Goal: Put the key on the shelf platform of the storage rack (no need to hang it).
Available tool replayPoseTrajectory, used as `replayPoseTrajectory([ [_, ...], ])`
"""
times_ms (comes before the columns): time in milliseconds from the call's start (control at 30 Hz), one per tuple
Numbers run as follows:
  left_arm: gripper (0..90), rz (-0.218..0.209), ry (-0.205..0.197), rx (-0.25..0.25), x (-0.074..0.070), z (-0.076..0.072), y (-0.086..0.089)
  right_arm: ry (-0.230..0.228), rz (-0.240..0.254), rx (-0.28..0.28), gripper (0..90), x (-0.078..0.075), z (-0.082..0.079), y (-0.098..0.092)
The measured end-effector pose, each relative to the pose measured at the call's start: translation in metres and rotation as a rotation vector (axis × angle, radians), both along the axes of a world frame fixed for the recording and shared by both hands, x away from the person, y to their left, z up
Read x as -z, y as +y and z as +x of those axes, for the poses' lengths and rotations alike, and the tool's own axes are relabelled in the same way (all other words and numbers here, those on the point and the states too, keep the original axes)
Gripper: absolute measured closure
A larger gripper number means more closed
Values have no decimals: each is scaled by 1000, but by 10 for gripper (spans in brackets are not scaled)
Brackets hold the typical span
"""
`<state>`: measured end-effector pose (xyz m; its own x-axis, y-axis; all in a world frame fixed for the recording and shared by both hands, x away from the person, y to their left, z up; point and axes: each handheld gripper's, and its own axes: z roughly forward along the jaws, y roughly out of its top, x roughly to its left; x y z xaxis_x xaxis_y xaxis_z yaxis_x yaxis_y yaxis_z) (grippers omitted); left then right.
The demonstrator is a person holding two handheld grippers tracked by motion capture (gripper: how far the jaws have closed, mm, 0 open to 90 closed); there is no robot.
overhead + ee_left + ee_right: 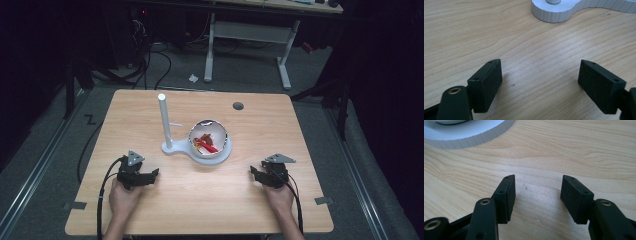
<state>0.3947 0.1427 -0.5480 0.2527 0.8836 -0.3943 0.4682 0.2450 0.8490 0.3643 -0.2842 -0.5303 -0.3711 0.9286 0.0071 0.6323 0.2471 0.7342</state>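
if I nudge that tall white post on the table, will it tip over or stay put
The white post would probably stay put: it rises from a broad flat white base that also carries the bowl. It looks rigid; a push likely slides the whole stand.

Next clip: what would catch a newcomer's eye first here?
The white stand with its tall post at the middle of the wooden table, and the bowl on its base holding red pieces. Nearer the person, the left tongs and right tongs rest open and empty.
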Motion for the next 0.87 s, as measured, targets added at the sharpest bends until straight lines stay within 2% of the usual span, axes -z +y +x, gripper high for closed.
replayPoseTrajectory([
  [33, 199, 0, 0, 0, 0, 0, 0, 0, 0, 0, 455, 0, 0, 0],
  [67, 199, 0, 0, 0, 0, 0, 0, -7, -30, -4, 442, 0, -1, 3],
  [867, 198, 2, -1, 0, 0, 0, 0, 0, -26, 10, 381, 0, 0, 2],
])
